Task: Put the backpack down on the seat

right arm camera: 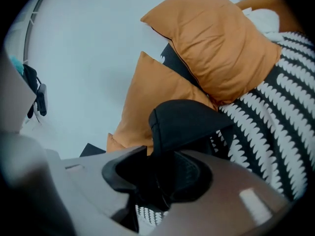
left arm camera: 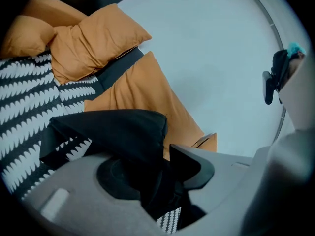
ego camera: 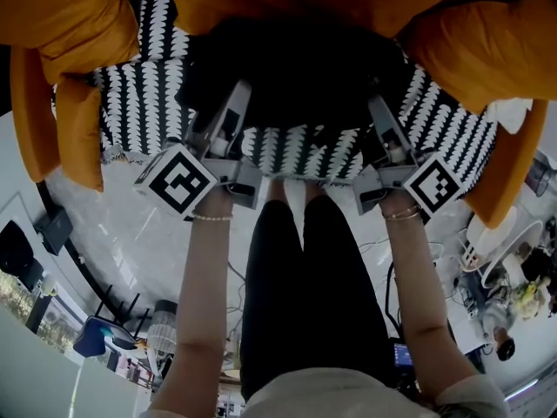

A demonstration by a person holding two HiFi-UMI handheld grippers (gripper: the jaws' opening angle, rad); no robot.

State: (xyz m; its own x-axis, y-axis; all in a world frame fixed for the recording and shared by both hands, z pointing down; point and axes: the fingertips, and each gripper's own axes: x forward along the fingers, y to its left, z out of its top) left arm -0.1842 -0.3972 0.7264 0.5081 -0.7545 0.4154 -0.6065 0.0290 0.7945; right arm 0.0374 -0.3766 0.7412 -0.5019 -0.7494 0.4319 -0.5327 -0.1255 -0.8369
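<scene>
The left gripper [left arm camera: 157, 173] has its jaws standing partly apart, with a fold of the black soft-fabric backpack [left arm camera: 113, 129] running down between the two dark pads. Through the gap below the fold a strip of the patterned cover shows. The cloth seems to lie loose against the pads rather than pinched, though the dark fabric against dark pads makes that hard to judge.

The right gripper [right arm camera: 157, 178] stands much the same: jaws partly apart, a rounded black flap of the backpack [right arm camera: 187, 119] rising out from between them, and a patch of patterned cover visible beneath.

In the head view both grippers reach forward side by side, the left gripper [ego camera: 235, 94] and the right gripper [ego camera: 376, 103] each meeting the near edge of the backpack [ego camera: 296, 68], one at either side. The backpack lies as a dark, slumped mass in the middle of the seat, resting on the black-and-white scallop-patterned seat cover [ego camera: 139, 103].

Large orange fabric cushions [ego camera: 52, 16] flank the backpack at both ends of the seat. In the left gripper view one such cushion [left arm camera: 93, 43] lies on the cover behind the backpack, and another leans down off the seat's edge toward the pale floor [left arm camera: 211, 48]. In the head view the person's legs in black trousers [ego camera: 296, 277] stand just before the seat, between the two forearms.
</scene>
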